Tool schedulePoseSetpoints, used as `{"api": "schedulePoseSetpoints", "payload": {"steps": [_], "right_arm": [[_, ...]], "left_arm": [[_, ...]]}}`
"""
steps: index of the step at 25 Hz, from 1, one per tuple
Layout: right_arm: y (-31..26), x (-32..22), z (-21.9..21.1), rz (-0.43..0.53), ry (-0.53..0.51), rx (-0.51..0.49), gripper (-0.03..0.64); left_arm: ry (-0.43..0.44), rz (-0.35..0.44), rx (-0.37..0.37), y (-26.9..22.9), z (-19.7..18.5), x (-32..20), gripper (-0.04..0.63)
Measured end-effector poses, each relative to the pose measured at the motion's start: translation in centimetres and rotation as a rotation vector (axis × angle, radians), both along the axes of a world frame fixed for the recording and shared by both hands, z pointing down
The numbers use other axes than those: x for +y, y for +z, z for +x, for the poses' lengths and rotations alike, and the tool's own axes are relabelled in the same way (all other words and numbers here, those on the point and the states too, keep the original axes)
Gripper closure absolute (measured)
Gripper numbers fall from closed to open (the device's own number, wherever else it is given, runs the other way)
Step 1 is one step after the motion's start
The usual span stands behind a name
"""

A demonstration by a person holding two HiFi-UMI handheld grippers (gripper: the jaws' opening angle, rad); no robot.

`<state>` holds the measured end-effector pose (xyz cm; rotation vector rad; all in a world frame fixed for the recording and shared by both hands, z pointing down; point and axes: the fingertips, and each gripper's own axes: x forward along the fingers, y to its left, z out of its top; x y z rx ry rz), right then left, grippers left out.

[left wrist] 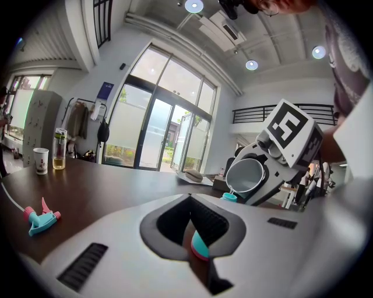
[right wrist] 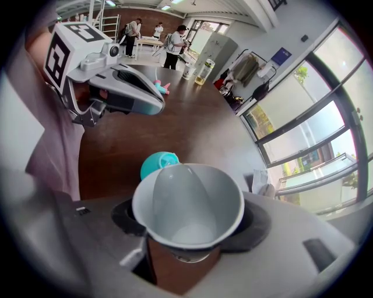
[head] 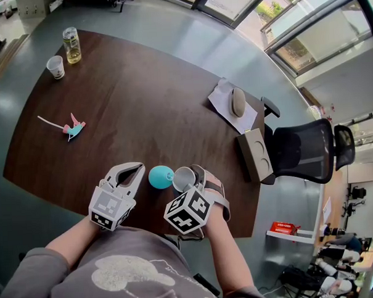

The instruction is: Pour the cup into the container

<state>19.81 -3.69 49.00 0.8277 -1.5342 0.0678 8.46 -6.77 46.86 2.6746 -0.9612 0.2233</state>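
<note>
Two grippers sit low over the table (head: 141, 98) in the head view. The right gripper (head: 189, 179) is clamped on the cup (head: 183, 178), which is tipped with its mouth toward the teal container (head: 159, 177) close beside it. The left gripper (head: 138, 172), jaws together and empty, rests just beside the container.

The left gripper view puts the cup's lip right above the container's opening.

The right gripper view looks into a cup that seems nearly drained (so the pour is likely ending). The next move, I judge, is to level the cup gently and set it down clear of the container.

Dark wooden table (head: 141, 104), grey floor (head: 169, 29), black office chair (head: 301, 149), tall sunlit windows (head: 305, 29).
</note>
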Motion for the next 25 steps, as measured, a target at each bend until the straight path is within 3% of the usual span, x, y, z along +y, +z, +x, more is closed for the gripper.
{"api": "schedulePoseSetpoints", "payload": {"steps": [25], "right_arm": [[0.31,-0.22,0.18,-0.003,-0.024,0.063,0.318]], "left_arm": [[-0.004,-0.011,0.002,0.41,-0.16,-0.04,0.589]]}}
